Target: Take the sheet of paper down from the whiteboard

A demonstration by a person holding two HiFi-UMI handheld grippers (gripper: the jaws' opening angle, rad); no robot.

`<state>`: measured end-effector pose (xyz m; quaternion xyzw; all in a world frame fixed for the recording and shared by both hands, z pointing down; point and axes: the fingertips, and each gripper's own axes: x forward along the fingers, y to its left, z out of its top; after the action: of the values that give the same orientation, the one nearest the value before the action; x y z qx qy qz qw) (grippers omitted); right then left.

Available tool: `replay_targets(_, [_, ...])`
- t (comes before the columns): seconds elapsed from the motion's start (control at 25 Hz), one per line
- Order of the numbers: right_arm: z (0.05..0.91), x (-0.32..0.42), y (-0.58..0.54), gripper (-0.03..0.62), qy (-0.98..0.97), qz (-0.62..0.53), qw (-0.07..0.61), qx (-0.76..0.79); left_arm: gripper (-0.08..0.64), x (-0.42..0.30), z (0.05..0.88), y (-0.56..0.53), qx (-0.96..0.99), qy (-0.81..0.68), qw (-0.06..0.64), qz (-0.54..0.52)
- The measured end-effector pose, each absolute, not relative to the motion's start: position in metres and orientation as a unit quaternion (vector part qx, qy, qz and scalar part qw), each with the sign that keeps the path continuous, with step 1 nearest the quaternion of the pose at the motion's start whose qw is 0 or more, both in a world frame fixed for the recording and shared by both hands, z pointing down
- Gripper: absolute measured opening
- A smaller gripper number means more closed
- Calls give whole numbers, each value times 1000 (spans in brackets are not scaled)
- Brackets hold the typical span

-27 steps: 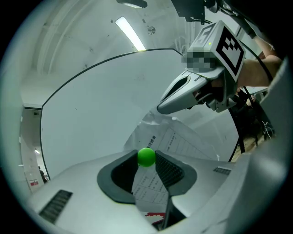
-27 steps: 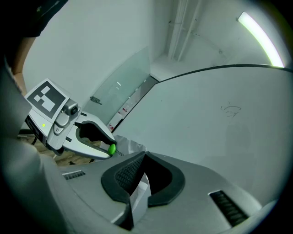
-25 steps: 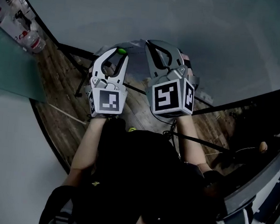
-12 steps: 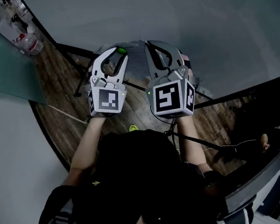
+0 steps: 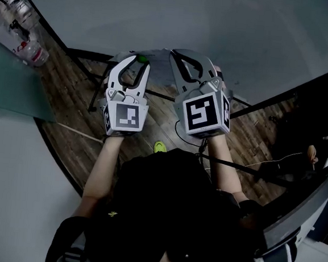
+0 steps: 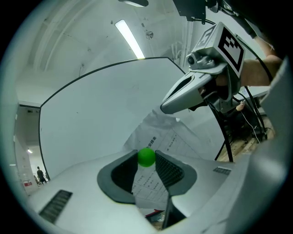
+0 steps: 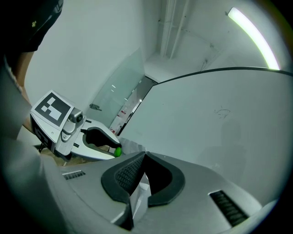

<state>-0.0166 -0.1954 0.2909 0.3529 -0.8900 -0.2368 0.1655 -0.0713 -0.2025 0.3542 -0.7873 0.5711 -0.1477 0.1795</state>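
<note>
Pinching sheet of paper in right tongs, green magnet in left tongs (seemingly clear of whiteboard); nearly done.

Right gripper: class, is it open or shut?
The right gripper is shut on the sheet of paper: in the right gripper view its tips meet, with the white sheet pinched between them.

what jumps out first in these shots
The bright green ball, pinched at the tips of the left tool, stands out against the pale whiteboard. Right behind it is the creased printed sheet of paper, with the right tool shut on its edge.
</note>
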Motion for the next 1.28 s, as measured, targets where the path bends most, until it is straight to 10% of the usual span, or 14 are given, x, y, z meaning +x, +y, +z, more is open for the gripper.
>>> replay_targets(1.28, [296,-49,-51,21,-891,-190,167,378,130,-100,353,-66,-817,535,173,-132])
